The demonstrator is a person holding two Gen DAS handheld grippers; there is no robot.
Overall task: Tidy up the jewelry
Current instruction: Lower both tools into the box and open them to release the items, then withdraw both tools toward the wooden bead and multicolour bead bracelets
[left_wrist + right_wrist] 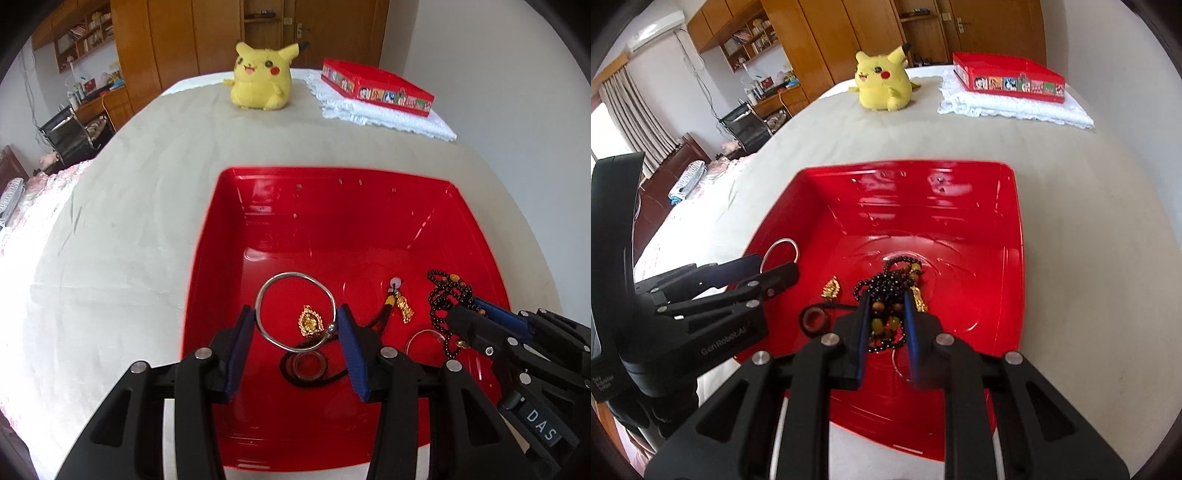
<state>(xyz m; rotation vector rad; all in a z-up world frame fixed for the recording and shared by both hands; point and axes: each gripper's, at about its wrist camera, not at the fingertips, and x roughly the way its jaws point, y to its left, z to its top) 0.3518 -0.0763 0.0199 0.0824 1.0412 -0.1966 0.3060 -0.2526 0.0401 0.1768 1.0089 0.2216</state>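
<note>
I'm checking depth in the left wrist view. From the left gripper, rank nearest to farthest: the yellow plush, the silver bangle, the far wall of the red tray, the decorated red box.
1. Silver bangle, between the left gripper fingers.
2. Far wall of the red tray, mid-frame.
3. Yellow plush and decorated red box, plush left, box right on a white cloth: too close to call.

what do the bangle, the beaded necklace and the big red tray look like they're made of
Bangle: thin polished silver-coloured metal, by its bright shine; real silver or plated, can't tell.
Beaded necklace: glossy black beads with brown and amber ones, perhaps wood, stone or glass.
Red tray: glossy moulded plastic, judging by its sharp window reflections.
</note>
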